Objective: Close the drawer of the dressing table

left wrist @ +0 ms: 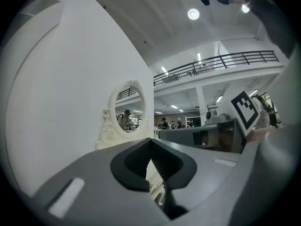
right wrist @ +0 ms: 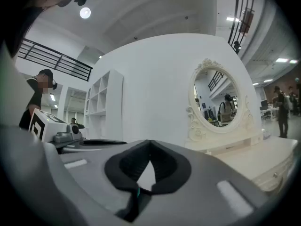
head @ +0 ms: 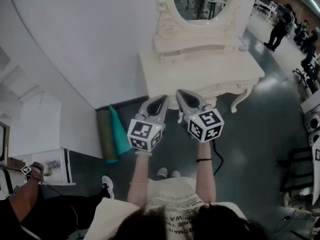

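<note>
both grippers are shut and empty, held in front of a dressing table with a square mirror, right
Not quite: the mirror is oval, not square, as the right gripper view shows. The rest holds: the left gripper and the right gripper are shut and empty, in front of the dressing table.

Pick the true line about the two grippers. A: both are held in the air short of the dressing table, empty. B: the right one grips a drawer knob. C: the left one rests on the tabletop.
A: the left gripper and right gripper hang in front of the dressing table, and each gripper view shows shut jaws with nothing between them.
</note>
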Demonstrator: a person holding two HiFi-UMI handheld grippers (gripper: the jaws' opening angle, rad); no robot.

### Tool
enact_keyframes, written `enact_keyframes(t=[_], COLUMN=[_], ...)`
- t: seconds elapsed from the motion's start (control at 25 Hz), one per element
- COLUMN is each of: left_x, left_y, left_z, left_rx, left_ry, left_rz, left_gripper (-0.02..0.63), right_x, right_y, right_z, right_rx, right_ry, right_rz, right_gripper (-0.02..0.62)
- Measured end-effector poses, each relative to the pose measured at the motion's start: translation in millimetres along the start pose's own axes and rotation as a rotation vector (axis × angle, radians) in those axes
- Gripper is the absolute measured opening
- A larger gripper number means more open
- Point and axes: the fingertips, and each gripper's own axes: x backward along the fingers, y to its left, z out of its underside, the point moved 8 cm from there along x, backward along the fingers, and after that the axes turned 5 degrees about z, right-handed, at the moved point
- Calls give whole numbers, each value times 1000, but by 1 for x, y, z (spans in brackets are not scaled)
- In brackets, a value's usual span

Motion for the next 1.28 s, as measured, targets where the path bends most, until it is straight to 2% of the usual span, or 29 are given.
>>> enact_keyframes(t=[0.6, 1.0, 1.28], left_x=[-13, -9, -17], left_y=[-4, -23, -18], left_z=[6, 10, 10], left_rx=[14, 27, 31], left_ry=[9, 13, 11], left_rz=[5, -29, -34], left_gripper=[2, 2, 2], right_x=[-1, 14, 9], right_y=[-12, -19, -28], right_z=[5, 9, 7], right_rx=[-7, -23, -26], right_ry=[10, 9, 4], right_rz=[-5, -15, -16], right_gripper=[3, 3, 3])
